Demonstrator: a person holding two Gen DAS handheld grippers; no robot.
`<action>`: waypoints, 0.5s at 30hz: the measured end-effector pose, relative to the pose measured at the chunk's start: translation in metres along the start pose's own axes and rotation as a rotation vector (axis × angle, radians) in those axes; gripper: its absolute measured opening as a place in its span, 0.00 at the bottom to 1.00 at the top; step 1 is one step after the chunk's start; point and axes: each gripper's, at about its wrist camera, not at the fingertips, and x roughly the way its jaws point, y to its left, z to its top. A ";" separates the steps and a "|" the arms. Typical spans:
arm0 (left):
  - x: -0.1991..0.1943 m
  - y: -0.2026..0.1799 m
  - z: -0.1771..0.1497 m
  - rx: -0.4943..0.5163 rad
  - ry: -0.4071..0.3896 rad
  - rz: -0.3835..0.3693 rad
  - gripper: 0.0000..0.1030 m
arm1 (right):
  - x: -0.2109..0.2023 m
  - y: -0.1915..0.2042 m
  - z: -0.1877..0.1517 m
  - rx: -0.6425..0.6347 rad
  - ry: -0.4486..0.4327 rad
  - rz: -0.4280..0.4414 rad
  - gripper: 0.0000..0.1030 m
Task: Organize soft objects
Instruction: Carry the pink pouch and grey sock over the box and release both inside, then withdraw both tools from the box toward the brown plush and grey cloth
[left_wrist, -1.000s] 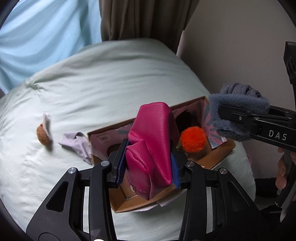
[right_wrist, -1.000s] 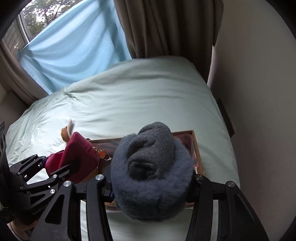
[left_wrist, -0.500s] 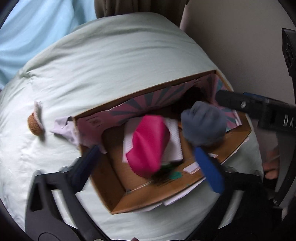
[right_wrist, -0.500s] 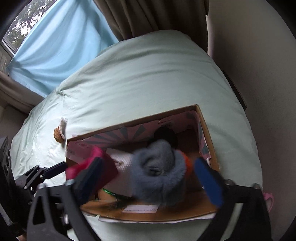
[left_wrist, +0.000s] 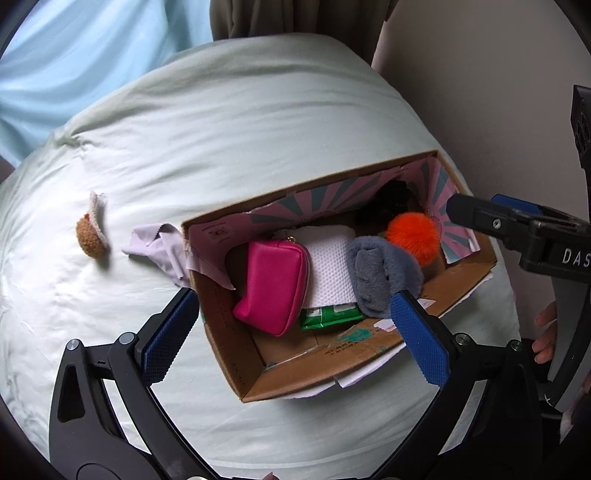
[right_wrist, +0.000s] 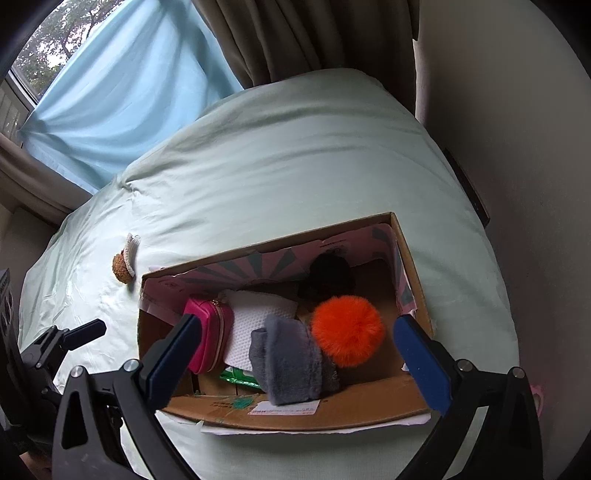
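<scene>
Pink pouch (left_wrist: 275, 286) and grey fuzzy sock (left_wrist: 382, 275) inside the cardboard box (left_wrist: 236, 354), on a white roll (left_wrist: 332, 269), beside an orange pompom (left_wrist: 413, 236). Left gripper (left_wrist: 295, 328) spread wide above, empty; right gripper (right_wrist: 295, 349) likewise wide, empty. Lilac cloth (left_wrist: 157, 249) and brown knitted toy (left_wrist: 92, 236) left on the bed (left_wrist: 258, 129).

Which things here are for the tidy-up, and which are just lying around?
For the job:
box
pink pouch
grey sock
orange pompom
brown toy
lilac cloth

Just lying about:
bed
curtains
green packet
</scene>
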 end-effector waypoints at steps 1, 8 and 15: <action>-0.005 0.001 0.000 -0.005 -0.007 -0.001 1.00 | -0.004 0.003 0.000 -0.004 -0.002 0.005 1.00; -0.059 0.008 0.000 -0.054 -0.085 -0.005 1.00 | -0.051 0.030 0.004 -0.057 -0.053 0.019 1.00; -0.126 0.023 -0.005 -0.104 -0.180 0.013 1.00 | -0.110 0.074 0.011 -0.143 -0.127 0.021 1.00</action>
